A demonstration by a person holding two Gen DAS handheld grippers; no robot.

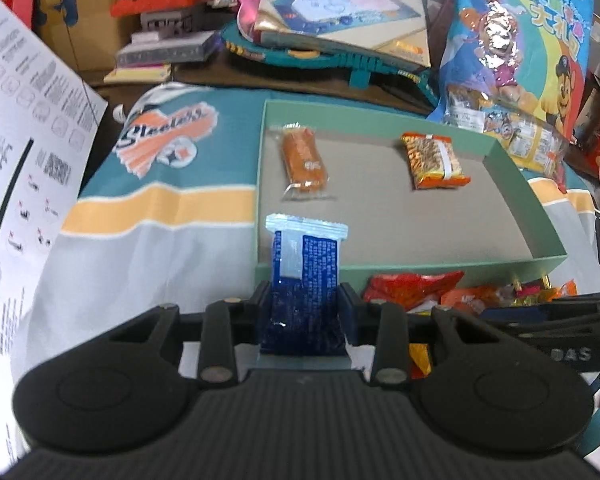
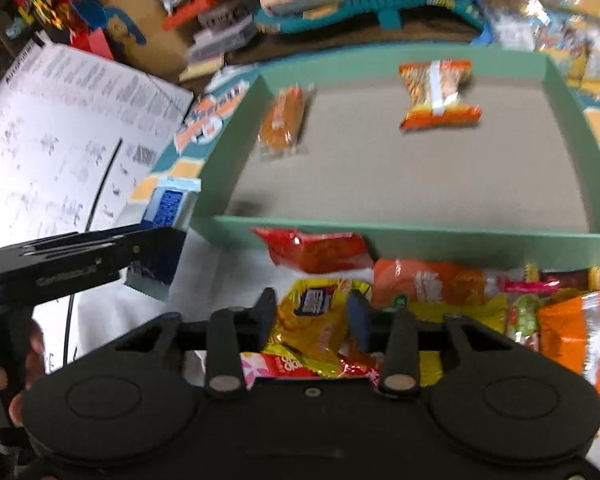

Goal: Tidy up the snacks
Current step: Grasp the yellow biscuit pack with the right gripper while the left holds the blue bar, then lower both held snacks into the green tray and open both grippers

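We are seeing the green tray (image 1: 512, 184) holding two orange packets. Our left gripper (image 1: 304, 300) is clamping the blue packet (image 1: 304, 264) at the tray's near-left corner. Our right gripper (image 2: 314, 312) is hovering, fingers apart, over the snack pile (image 2: 420, 300).

The left gripper's (image 1: 304, 300) jaws clamp a blue packet (image 1: 303, 280) beside the green tray (image 1: 412, 270).

Left tongs (image 1: 304, 300) clamped on a blue packet (image 1: 303, 280), held level and pointing forward, right tongs (image 2: 314, 312) parted and holding nothing, angled downward.
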